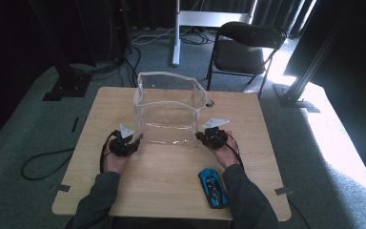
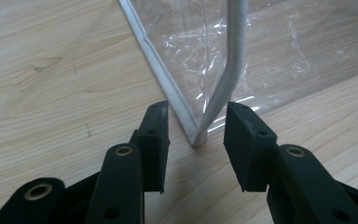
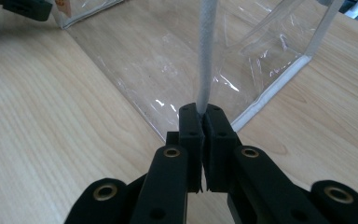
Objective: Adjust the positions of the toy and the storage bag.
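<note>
A clear plastic bag (image 1: 169,107) with white piping stands open on the wooden table (image 1: 124,191). My left gripper (image 1: 133,139) is at the bag's lower left corner. In the left gripper view its jaws (image 2: 196,122) stand apart on either side of the white corner piping (image 2: 227,81), and the pads are not touching it. My right gripper (image 1: 201,137) is at the bag's lower right corner. Its jaws (image 3: 204,112) are shut on the upright white piping (image 3: 206,56). A blue toy car (image 1: 213,187) lies near the front edge, beside the right forearm.
A black folding chair (image 1: 245,47) stands beyond the table's far edge. A black cable (image 1: 43,164) loops on the carpet at the left. Bare tabletop lies in front of the bag between the two hands.
</note>
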